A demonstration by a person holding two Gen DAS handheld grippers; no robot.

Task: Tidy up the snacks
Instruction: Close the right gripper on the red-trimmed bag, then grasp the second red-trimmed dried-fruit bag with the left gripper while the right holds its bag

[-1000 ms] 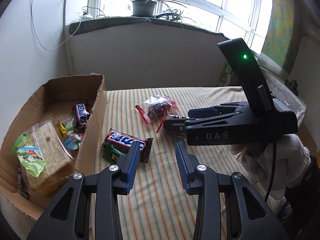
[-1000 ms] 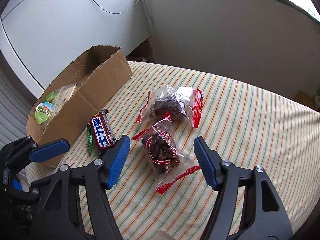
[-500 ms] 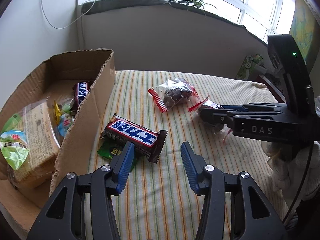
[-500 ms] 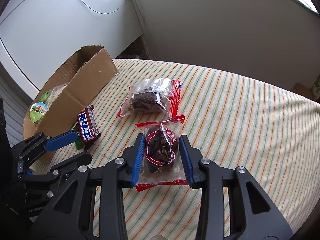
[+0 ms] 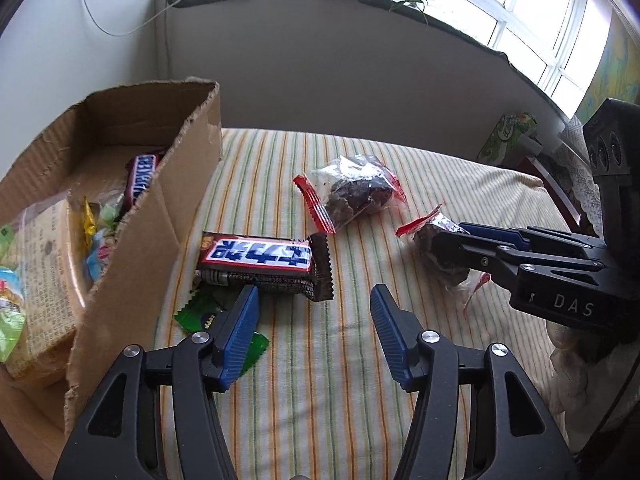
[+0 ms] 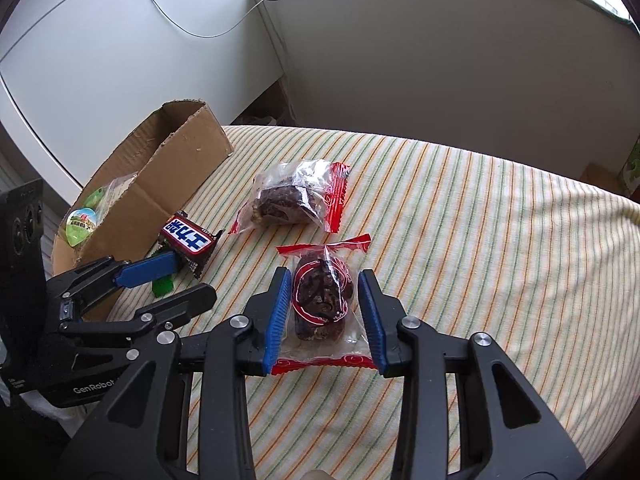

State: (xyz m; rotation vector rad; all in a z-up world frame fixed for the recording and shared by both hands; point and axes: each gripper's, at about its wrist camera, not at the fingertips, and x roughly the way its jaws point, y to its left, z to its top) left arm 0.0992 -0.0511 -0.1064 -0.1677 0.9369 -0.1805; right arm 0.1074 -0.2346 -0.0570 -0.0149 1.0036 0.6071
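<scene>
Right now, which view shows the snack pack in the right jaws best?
The right wrist view: the pack sits centred between the blue pads, clear wrapper and red ends in full sight. The left wrist view shows it only from the side, far right, mostly hidden by the right gripper.

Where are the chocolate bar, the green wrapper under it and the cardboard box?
chocolate bar [image 5: 260, 257]: left wrist view, on its blue and white label.
green wrapper [image 5: 198, 314]: left wrist view, on the corner showing beside the bar.
cardboard box [image 5: 160, 216]: left wrist view, on the outside of its near wall.
</scene>
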